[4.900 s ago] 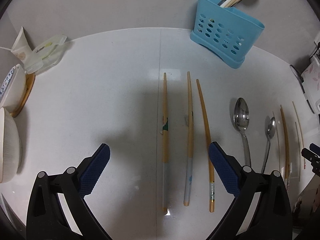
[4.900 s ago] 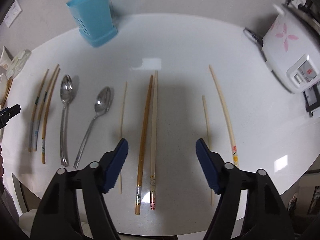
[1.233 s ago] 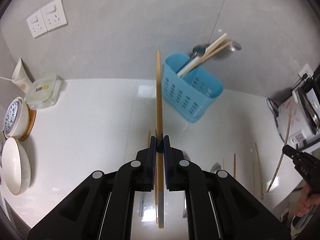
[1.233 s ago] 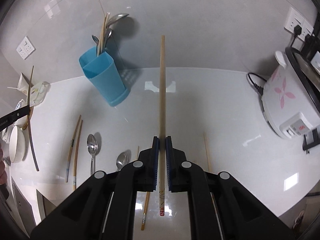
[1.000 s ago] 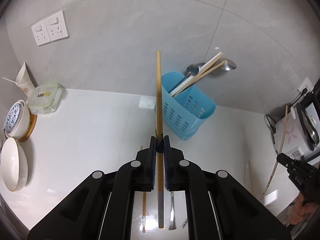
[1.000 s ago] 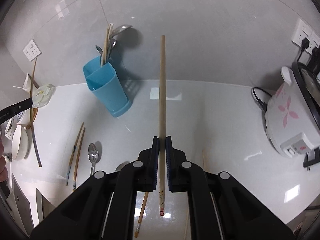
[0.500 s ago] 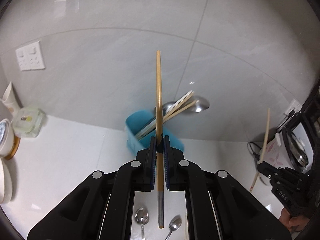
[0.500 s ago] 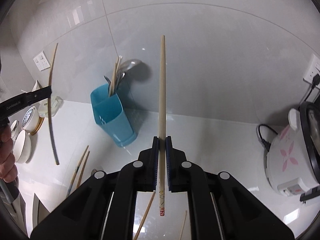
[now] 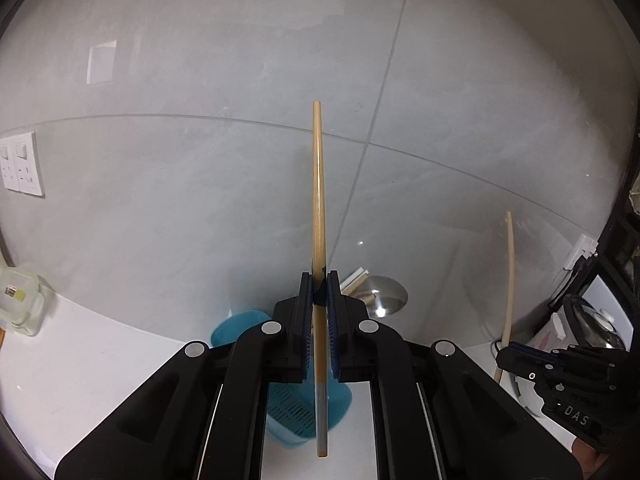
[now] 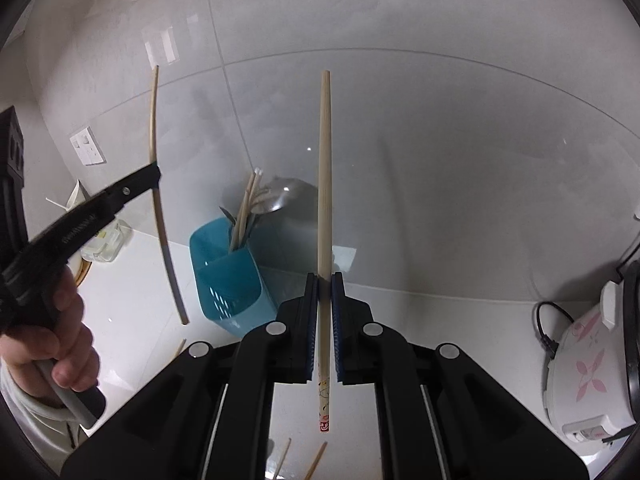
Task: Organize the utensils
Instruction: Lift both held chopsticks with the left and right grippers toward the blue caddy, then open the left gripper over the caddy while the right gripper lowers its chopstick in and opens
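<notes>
My left gripper (image 9: 319, 280) is shut on a tan chopstick (image 9: 318, 200) with a grey striped end, held upright in front of the grey wall. Below and behind its fingers stands the blue utensil holder (image 9: 236, 330), with a spoon bowl (image 9: 384, 298) sticking out. My right gripper (image 10: 325, 280) is shut on a pale chopstick (image 10: 325, 168) with a red-printed end. In the right wrist view the blue holder (image 10: 228, 284) stands left of the fingers, holding chopsticks and spoons. The left gripper (image 10: 154, 172) and its chopstick (image 10: 154, 120) show at far left, the right one (image 9: 506, 354) at lower right in the left view.
A white rice cooker (image 10: 588, 364) with pink flowers stands at the right edge of the white counter (image 10: 132, 292). A clear lidded box (image 9: 20, 304) sits at far left. Wall sockets (image 9: 20, 164) are on the grey tiled wall. Loose chopstick ends (image 10: 316, 460) lie below.
Both grippers have risen and tipped up toward the wall, each still holding its chopstick. The blue holder has dropped lower in both views and come closer.
</notes>
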`<move>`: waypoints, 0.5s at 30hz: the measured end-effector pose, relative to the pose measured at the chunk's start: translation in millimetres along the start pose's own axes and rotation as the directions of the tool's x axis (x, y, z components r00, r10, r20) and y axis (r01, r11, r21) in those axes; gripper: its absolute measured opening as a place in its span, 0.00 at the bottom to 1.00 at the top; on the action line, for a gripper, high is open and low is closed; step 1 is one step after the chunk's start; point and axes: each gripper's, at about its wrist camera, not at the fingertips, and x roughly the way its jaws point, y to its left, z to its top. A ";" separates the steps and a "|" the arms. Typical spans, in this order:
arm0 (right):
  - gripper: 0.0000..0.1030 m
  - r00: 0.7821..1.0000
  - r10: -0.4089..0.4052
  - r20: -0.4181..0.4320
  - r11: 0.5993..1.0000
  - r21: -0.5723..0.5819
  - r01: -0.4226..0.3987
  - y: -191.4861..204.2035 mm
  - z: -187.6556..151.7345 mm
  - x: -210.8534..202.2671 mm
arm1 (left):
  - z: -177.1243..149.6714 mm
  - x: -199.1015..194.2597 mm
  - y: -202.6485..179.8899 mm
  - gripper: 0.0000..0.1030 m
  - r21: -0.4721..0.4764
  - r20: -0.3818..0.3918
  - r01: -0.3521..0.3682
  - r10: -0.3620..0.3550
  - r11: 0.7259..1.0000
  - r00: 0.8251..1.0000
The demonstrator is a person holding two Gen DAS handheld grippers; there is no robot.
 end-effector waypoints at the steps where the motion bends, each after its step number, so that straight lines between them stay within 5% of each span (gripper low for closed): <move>1: 0.06 1.000 0.000 0.001 1.000 -0.002 0.000 1.0 2.3 3.0 | -0.3 2.2 -0.2 0.06 0.003 0.007 -0.002 0.002 1.000 1.000; 15: 0.06 0.999 0.030 0.021 0.999 -0.015 -0.030 21.7 26.6 29.0 | -18.7 47.3 7.5 0.06 0.022 -0.024 -0.001 0.001 1.000 1.000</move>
